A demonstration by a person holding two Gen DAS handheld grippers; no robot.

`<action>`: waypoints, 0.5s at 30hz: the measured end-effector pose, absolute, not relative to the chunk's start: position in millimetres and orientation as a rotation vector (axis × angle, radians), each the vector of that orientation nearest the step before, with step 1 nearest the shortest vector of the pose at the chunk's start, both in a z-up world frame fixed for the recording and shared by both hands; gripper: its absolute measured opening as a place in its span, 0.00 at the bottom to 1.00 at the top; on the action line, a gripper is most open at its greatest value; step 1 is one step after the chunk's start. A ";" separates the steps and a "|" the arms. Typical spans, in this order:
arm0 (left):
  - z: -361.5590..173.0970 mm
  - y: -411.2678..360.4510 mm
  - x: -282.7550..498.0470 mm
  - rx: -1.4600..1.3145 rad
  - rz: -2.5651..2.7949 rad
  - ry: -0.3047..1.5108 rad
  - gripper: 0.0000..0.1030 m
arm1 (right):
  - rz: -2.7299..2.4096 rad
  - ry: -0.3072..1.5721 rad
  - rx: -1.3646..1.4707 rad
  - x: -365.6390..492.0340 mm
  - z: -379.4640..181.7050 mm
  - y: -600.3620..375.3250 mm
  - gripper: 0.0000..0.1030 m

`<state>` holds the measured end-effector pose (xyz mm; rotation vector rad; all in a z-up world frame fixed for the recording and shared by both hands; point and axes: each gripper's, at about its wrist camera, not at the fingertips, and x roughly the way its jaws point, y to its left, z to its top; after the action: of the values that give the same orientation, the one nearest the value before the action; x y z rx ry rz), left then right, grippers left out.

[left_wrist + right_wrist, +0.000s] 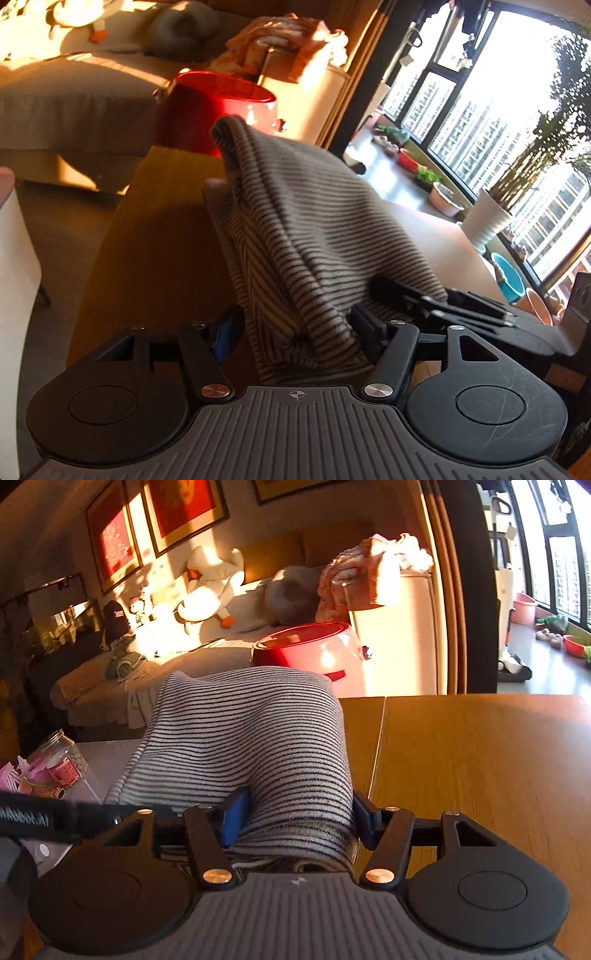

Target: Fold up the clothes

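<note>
A striped grey-and-dark garment [295,229] hangs bunched between the fingers of my left gripper [299,332], which is shut on it above the wooden table [162,236]. The cloth hides the fingertips. The other gripper [454,306] shows black at the right of the left wrist view, touching the same cloth. In the right wrist view the striped garment [251,738] drapes over and fills my right gripper [295,819], shut on a thick fold of it, with the wooden table [480,760] underneath and to the right.
A red bucket [314,650] stands beyond the table's far edge, beside a white cabinet [399,642] piled with clothes. A bed [177,642] with a plush goose lies behind. A jar [64,760] sits at left. Windows and plants [524,173] line the right.
</note>
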<state>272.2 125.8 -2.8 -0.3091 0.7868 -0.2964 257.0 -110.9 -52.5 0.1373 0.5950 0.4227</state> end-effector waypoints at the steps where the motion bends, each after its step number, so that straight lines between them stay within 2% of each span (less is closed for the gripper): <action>1: -4.8 125.9 273.0 -0.312 -0.298 0.786 0.67 | 0.429 0.594 0.134 259.7 -52.4 -110.8 0.62; 5: -10.5 123.8 274.9 -0.317 -0.307 0.772 0.68 | 0.449 0.609 0.154 268.4 -53.6 -117.9 0.71; 12: -15.8 122.6 268.7 -0.311 -0.304 0.726 0.73 | 0.443 0.621 0.179 271.6 -55.9 -122.6 0.76; 15: -17.2 120.3 265.6 -0.296 -0.291 0.704 0.76 | 0.430 0.627 0.178 271.7 -56.2 -123.5 0.83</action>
<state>265.6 120.3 -17.2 -0.2962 0.7037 -0.2914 271.7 -123.5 -56.2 0.1782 0.6267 0.4295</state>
